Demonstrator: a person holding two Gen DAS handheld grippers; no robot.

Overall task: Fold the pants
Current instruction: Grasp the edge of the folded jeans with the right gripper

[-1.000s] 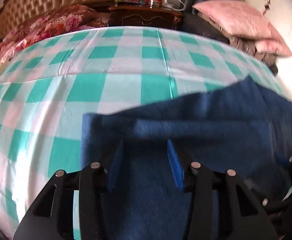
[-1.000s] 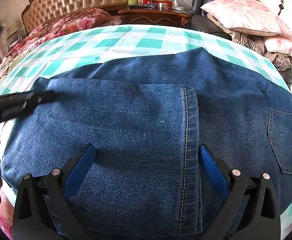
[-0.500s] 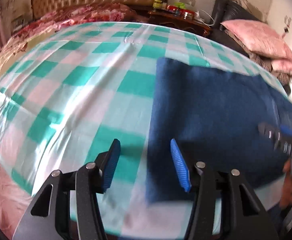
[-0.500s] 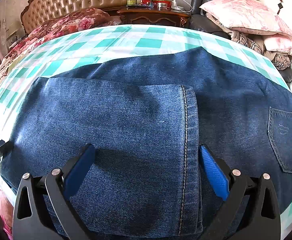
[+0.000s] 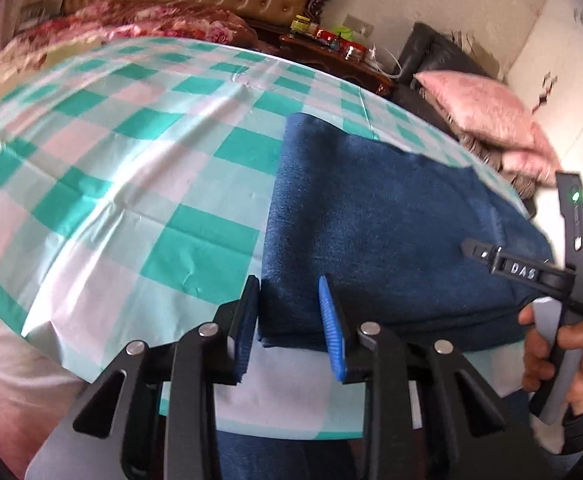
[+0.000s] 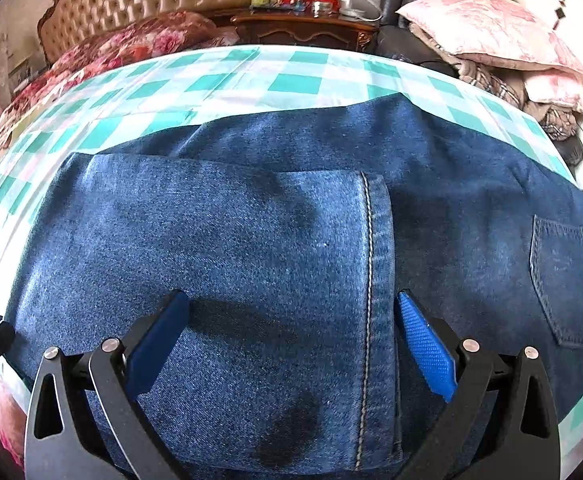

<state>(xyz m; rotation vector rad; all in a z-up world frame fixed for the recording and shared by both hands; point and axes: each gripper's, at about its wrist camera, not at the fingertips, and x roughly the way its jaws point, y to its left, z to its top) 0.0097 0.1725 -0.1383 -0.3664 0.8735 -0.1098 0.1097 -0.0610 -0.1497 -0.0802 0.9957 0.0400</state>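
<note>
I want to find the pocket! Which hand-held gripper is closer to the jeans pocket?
Right. The right hand-held gripper hovers over the jeans, pocket just beside it. The left hand-held gripper is closing at the far folded corner.

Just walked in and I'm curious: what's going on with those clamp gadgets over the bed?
A person is folding blue jeans on a green-checked sheet. The left gripper is closing around the folded left edge; its pads don't press it yet. The right gripper hovers open over the hem.
</note>
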